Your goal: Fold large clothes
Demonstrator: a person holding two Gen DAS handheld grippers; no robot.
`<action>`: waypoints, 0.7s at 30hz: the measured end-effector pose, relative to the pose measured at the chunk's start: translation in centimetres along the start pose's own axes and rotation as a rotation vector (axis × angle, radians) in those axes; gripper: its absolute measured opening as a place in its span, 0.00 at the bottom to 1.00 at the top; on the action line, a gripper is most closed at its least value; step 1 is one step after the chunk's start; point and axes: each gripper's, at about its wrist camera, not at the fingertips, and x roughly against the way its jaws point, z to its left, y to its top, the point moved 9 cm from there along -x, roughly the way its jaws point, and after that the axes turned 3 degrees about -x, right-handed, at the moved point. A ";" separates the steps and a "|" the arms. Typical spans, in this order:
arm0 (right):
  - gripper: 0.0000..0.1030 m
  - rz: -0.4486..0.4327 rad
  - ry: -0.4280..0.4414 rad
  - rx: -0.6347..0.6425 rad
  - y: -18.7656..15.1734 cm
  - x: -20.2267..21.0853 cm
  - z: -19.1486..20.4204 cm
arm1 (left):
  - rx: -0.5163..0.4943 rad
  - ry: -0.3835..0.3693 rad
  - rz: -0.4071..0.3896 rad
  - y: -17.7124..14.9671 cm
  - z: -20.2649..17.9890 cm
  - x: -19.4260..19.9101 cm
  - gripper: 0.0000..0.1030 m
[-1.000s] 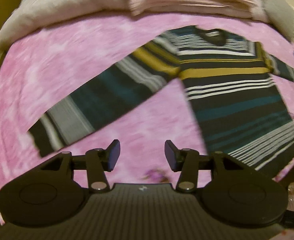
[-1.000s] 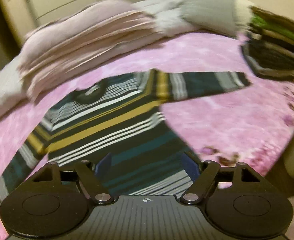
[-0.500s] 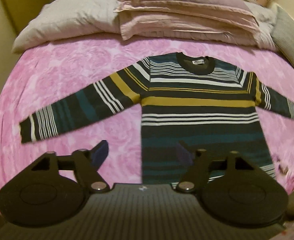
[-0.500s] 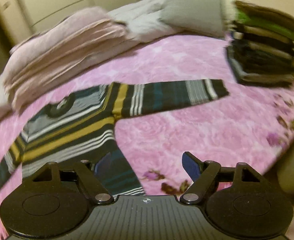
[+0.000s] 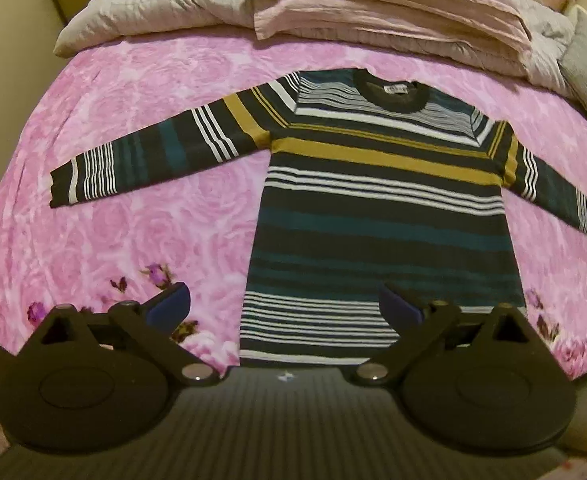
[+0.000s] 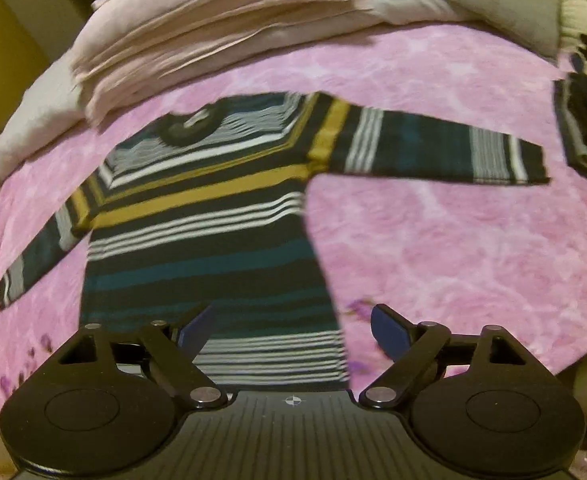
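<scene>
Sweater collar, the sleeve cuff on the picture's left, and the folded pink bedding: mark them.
Sweater collar [image 5: 393,94], left wrist view, black neckband.
Sleeve cuff [image 5: 63,184], left wrist view, dark end.
Folded pink bedding [image 5: 373,12], left wrist view, stack's front.

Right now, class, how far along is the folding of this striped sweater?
Done: the striped sweater lies spread flat on the pink bedspread, both sleeves stretched out. In hand: nothing; the left hand-held gripper and right hand-held gripper are opening, gripping nothing, above its hem. Left: every fold, sleeves and body.

Sweater [image 5: 377,216] flat on bedspread [image 5: 133,208]
</scene>
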 end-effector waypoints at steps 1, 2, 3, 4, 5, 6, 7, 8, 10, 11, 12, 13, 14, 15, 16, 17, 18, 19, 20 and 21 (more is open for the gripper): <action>0.81 0.010 0.005 0.008 -0.3 -0.2 0.9 | -0.006 -0.012 0.006 -0.3 -0.3 -0.1 0.96; 0.81 0.024 0.018 0.026 -0.8 -0.4 1.8 | -0.012 -0.024 0.012 -0.6 -0.4 -0.2 0.96; 0.81 0.034 0.020 0.041 -1.2 -0.6 2.7 | -0.021 -0.035 0.019 -0.9 -0.7 -0.4 0.96; 0.81 0.043 0.021 0.056 -1.6 -0.9 3.6 | -0.032 -0.042 0.021 -1.1 -0.9 -0.5 0.96; 0.81 0.052 0.025 0.072 -2.1 -1.2 4.5 | -0.048 -0.046 0.023 -1.3 -1.0 -0.7 0.96; 0.81 0.068 0.027 0.091 -2.6 -1.6 5.3 | -0.056 -0.041 0.024 -1.3 -1.1 -0.8 0.96; 0.81 0.084 0.026 0.110 -3.2 -1.9 6.0 | -0.059 -0.038 0.027 -1.4 -1.1 -1.1 0.96; 0.81 0.095 0.026 0.128 -3.6 -2.0 6.7 | -0.063 -0.049 0.033 -1.5 -1.3 -1.3 0.96; 0.81 0.103 0.026 0.161 -4.2 -2.3 7.6 | -0.073 -0.069 0.045 -1.6 -1.6 -1.8 0.96; 0.81 0.107 0.022 0.175 -4.5 -2.4 7.9 | -0.074 -0.066 0.046 -1.6 -1.6 -1.9 0.96; 0.81 0.111 0.022 0.177 -4.8 -2.5 8.1 | -0.076 -0.071 0.044 -1.6 -1.7 -1.9 0.96; 0.81 0.115 0.024 0.180 -5.0 -2.6 8.2 | -0.079 -0.076 0.043 -1.7 -1.7 -1.9 0.96; 0.81 0.118 0.023 0.183 -5.2 -2.6 8.3 | -0.080 -0.080 0.044 -1.7 -1.8 -2.0 0.96; 0.81 0.120 0.018 0.183 -5.2 -2.6 8.3 | -0.085 -0.081 0.046 -1.7 -1.9 -2.0 0.96; 0.81 0.119 0.014 0.179 -5.3 -2.6 8.2 | -0.090 -0.081 0.049 -1.8 -1.9 -2.1 0.96; 0.81 0.121 0.017 0.187 -5.3 -2.6 8.2 | -0.093 -0.083 0.050 -1.9 -2.0 -2.1 0.96; 0.81 0.122 0.016 0.183 -5.4 -2.6 8.2 | -0.094 -0.085 0.051 -1.9 -2.1 -2.1 0.96; 0.81 0.121 0.015 0.180 -5.4 -2.6 8.2 | -0.094 -0.087 0.050 -1.9 -2.2 -2.0 0.96; 0.81 0.120 0.015 0.178 -5.3 -2.5 8.2 | -0.097 -0.090 0.050 -1.9 -2.3 -2.0 0.96; 0.81 0.118 0.015 0.176 -5.3 -2.4 8.2 | -0.098 -0.090 0.049 -1.9 -2.4 -2.0 0.96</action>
